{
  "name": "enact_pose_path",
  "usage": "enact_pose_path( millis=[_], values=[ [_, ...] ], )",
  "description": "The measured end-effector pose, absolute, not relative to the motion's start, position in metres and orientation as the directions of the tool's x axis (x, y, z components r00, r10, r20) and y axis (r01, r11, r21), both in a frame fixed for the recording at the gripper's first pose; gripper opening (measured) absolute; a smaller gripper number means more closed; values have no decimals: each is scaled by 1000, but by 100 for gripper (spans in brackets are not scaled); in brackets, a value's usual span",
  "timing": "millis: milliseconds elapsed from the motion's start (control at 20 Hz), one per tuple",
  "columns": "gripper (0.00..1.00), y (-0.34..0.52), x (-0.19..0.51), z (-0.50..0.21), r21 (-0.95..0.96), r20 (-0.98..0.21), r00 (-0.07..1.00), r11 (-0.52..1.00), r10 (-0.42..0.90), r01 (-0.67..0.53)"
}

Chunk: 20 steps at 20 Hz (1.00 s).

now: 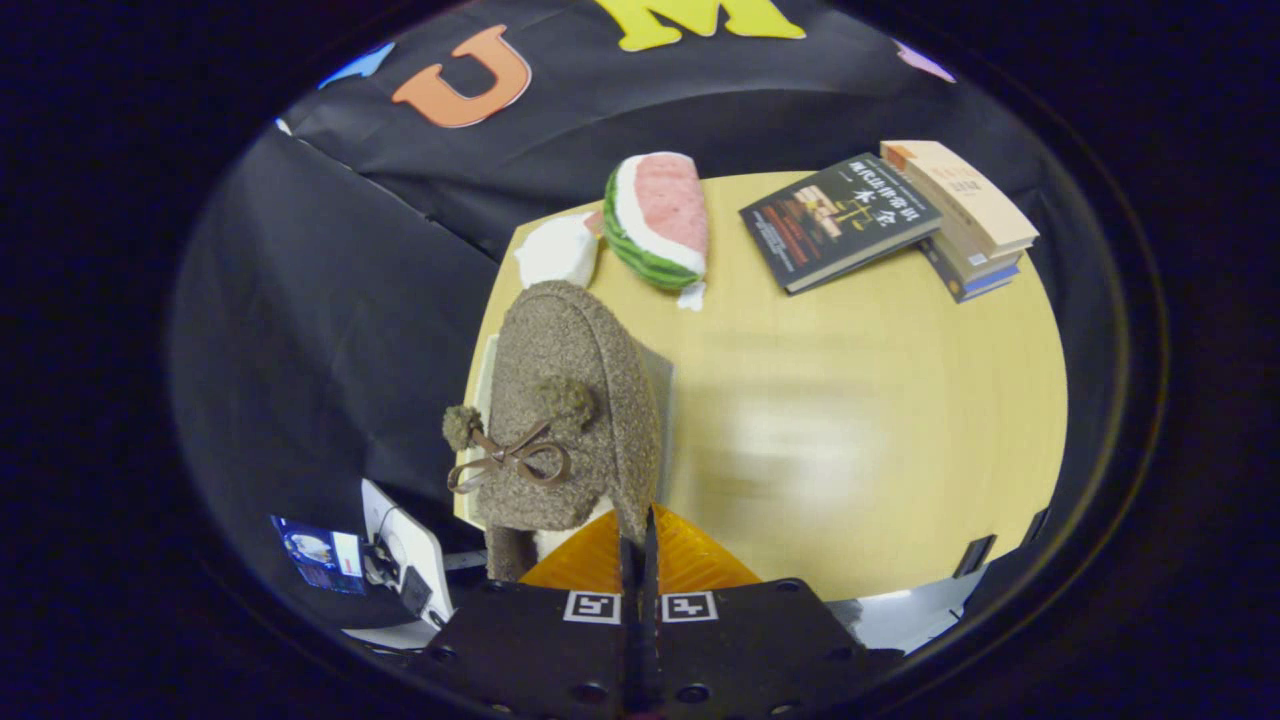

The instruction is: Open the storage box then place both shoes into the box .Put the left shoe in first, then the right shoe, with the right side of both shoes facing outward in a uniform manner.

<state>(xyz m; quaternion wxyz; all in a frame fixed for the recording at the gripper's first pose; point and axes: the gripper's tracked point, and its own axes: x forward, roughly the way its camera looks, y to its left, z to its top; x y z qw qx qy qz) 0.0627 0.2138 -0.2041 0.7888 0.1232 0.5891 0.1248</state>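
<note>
A brown fuzzy shoe (565, 400) with a ribbon bow and two pom-poms hangs just ahead of my fingers, toe pointing away from me. My gripper (640, 545) is shut on the shoe's rim at its near end, with the fingers almost touching. Pale edges of a box-like thing (662, 385) show under the shoe on both its sides, at the left end of the yellow table (850, 420); most of it is hidden by the shoe. I cannot tell whether it stands open.
Beyond the shoe lie a white soft object (556, 250) and a watermelon-slice plush (660, 220). A dark book (838, 220) and a stack of books (968, 215) sit at the table's far right. A small device with cables (400, 560) lies below the table's left edge.
</note>
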Motion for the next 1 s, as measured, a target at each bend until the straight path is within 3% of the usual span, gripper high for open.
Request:
enact_pose_path(
  millis=[400, 700, 1000],
  values=[
    [0, 315, 80, -274, 232, -949, 220, 973, 226, 2],
    [1, 303, 101, -328, 63, -969, 241, 996, 48, 56],
    [1, 293, 109, -363, -32, -980, 190, 989, -60, 146]
  ],
)
